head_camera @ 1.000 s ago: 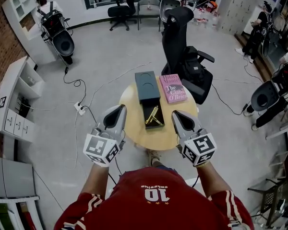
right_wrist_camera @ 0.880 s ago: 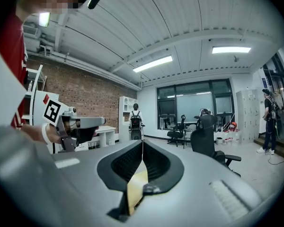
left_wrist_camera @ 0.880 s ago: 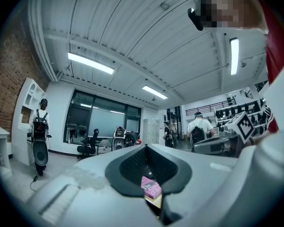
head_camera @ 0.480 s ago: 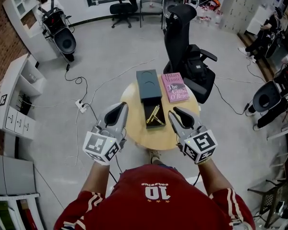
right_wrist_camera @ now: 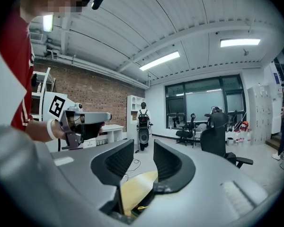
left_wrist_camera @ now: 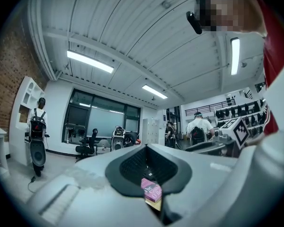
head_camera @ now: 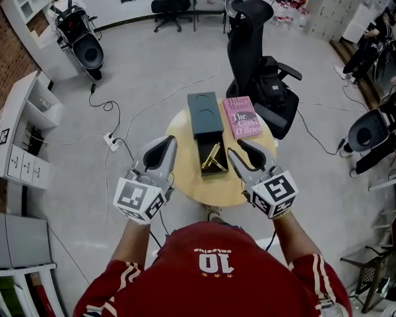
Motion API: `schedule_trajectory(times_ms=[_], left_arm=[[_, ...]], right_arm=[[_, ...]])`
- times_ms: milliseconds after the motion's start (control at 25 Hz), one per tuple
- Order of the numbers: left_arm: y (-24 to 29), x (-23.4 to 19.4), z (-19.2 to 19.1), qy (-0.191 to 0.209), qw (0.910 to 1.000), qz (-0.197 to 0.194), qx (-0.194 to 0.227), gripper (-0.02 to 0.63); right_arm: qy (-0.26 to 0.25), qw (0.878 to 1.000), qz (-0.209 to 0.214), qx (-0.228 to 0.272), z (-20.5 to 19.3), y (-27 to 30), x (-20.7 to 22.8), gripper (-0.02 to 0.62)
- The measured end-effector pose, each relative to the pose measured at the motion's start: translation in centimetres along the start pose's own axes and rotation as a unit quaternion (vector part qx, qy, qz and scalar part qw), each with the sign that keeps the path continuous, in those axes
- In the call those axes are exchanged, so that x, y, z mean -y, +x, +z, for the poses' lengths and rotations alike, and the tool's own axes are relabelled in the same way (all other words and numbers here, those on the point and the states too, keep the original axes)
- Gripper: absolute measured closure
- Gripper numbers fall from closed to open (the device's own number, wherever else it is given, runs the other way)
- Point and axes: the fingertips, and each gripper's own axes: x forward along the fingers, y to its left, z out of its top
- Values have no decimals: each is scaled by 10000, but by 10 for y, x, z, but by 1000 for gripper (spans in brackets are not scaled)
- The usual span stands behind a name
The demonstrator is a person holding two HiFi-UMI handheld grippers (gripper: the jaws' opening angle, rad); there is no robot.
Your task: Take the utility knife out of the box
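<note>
The utility knife (head_camera: 213, 159) lies in the open black box (head_camera: 199, 156) at the middle of the round table (head_camera: 185, 183). It is slim and yellow-gold, set aslant, its parts forming a narrow V. The box's dark lid (head_camera: 204, 114) rests at 12 o'clock from it, touching, and a pink book (head_camera: 241, 117) lies at 1 o'clock. The left gripper (head_camera: 165, 144) hovers at 9 o'clock, jaws together on nothing. The right gripper (head_camera: 241, 148) hovers at 3 o'clock; its jaws have just been opening and stand apart, empty. Only the head view shows the knife. The left gripper view catches just the book, and the right gripper view shows the table's edge in the gap.
</note>
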Motion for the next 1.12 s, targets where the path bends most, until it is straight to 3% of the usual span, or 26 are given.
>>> schedule_trajectory(times_ms=[480, 1120], left_arm=[[22, -10, -15, -87, 9999, 68, -123, 603], [44, -11, -48, -100, 9989, 63, -451, 602]], right_arm=[[42, 9954, 312, -908, -87, 45, 23, 477], [-226, 9719, 926, -2151, -246, 101, 46, 477]])
